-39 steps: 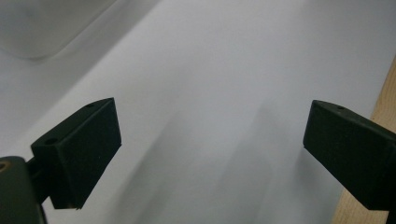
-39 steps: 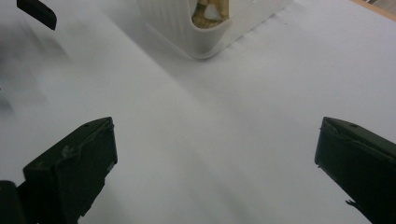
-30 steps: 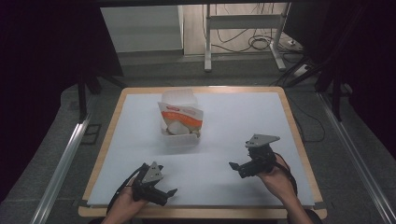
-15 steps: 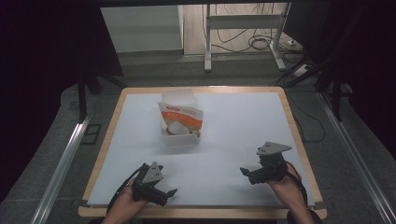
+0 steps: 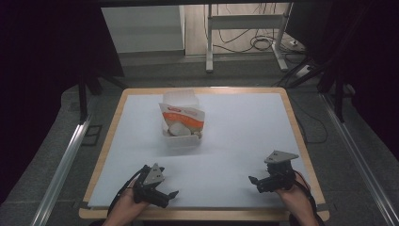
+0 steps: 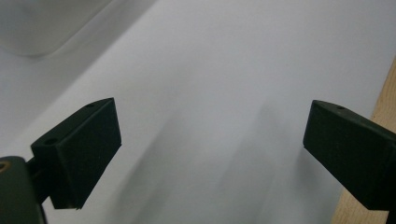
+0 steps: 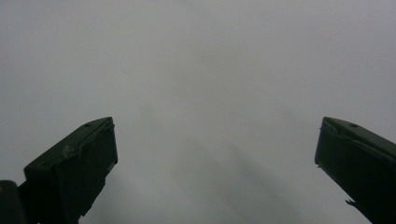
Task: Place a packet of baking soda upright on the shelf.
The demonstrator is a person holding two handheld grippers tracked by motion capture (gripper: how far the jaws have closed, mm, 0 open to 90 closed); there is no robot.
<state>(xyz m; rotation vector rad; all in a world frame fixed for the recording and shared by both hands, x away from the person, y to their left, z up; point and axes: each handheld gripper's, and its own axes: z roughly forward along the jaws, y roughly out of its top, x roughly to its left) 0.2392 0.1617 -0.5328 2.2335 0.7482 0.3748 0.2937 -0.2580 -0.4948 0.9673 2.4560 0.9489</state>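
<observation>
— Black jaws, spread wide on both sides, nothing between them. The left gripper (image 5: 165, 194) sits low at the near edge of the desk (image 5: 244, 141), released; in the left gripper view (image 6: 210, 154) only white sheet shows between its jaws, with a strip of the wooden rim at the right.

— And the other one?

— The right gripper (image 5: 256, 184) is released too, jaws far apart in its own view (image 7: 215, 158), over plain white surface. That view is grey and soft; no edge or object can be made out in it. Both hands are cut off by the bottom of the high view.

— Where is the thing they are nearest to?

— A clear plastic container (image 5: 181, 136) stands a little left of the middle of the desk, well apart from both grippers, nearer the left one. An orange-and-white bag (image 5: 184, 115) leans in it, upright and tilted back, with pale rounded pieces (image 5: 179, 129) in front of it. What those pieces are I cannot tell. A blurred corner of the container shows at the top left of the left gripper view (image 6: 42, 28).

— Any writing?

— A red label (image 5: 178, 108) near the bag's top, too small to read.

— Room to move?

— White sheet lies bare between the grippers and the container, and across the whole right half of the desk up to the wooden rim.
</observation>
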